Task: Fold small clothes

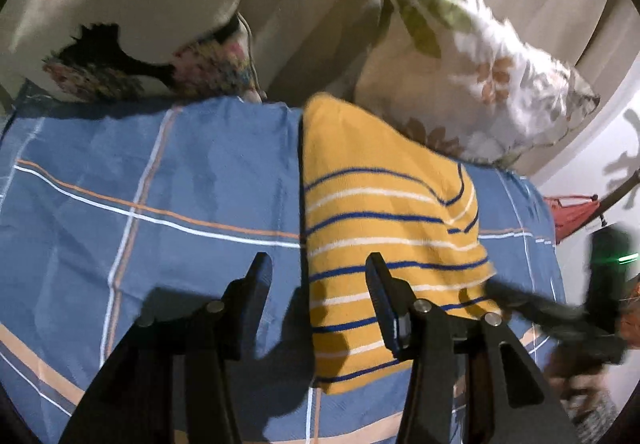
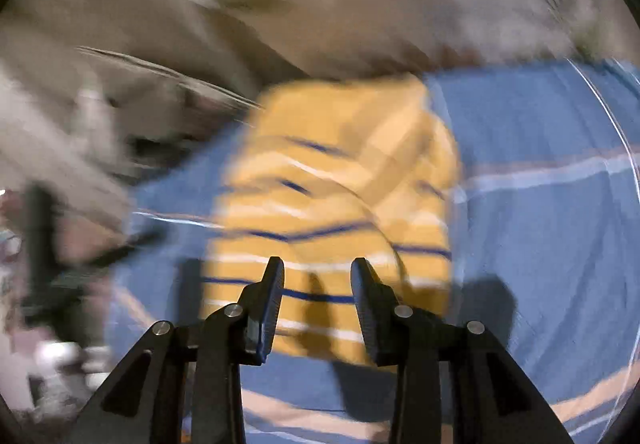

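A small yellow garment with blue and white stripes [image 1: 380,228] lies folded into a narrow strip on a blue checked bedsheet [image 1: 160,184]. My left gripper [image 1: 318,264] is open and empty above its near left edge. The right gripper shows blurred at the garment's right side in the left wrist view [image 1: 532,304]. In the blurred right wrist view the garment [image 2: 340,196] lies ahead, and my right gripper [image 2: 318,268] is open and empty above its near end.
A floral pillow [image 1: 472,64] leans at the head of the bed, right of centre, touching the garment's far end. A cream cushion with dark print [image 1: 120,12] stands at the far left. A red item [image 1: 572,216] hangs off the bed's right side.
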`<action>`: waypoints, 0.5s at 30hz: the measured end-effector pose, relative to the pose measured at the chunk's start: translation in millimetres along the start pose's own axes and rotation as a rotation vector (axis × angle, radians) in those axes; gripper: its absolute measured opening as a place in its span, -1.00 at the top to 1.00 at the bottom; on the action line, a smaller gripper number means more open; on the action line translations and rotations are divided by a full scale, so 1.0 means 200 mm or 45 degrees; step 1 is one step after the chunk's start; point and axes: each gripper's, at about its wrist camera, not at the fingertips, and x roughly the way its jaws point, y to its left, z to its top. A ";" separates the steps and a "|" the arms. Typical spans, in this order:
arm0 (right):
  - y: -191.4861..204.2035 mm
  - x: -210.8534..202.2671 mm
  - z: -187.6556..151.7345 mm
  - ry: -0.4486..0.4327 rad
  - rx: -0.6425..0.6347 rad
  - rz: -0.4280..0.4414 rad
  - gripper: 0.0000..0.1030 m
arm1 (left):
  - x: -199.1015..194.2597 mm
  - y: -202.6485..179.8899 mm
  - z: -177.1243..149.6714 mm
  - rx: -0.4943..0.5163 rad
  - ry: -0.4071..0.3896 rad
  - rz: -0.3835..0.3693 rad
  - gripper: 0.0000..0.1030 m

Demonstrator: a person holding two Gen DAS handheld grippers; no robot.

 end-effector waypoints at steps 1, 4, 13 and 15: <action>-0.07 0.06 -0.02 0.047 0.020 -0.167 0.29 | -0.03 0.00 -0.01 0.010 -0.018 0.009 0.07; -0.22 -0.03 -0.04 0.030 0.194 -0.151 0.32 | -0.09 0.02 -0.02 0.050 -0.056 0.021 0.00; -0.13 0.03 0.40 -0.109 0.204 -0.073 0.32 | -0.09 0.05 -0.04 0.072 -0.046 0.013 -0.02; -0.10 0.11 0.42 -0.097 0.195 -0.068 0.54 | -0.09 0.07 -0.06 0.062 -0.033 0.008 -0.02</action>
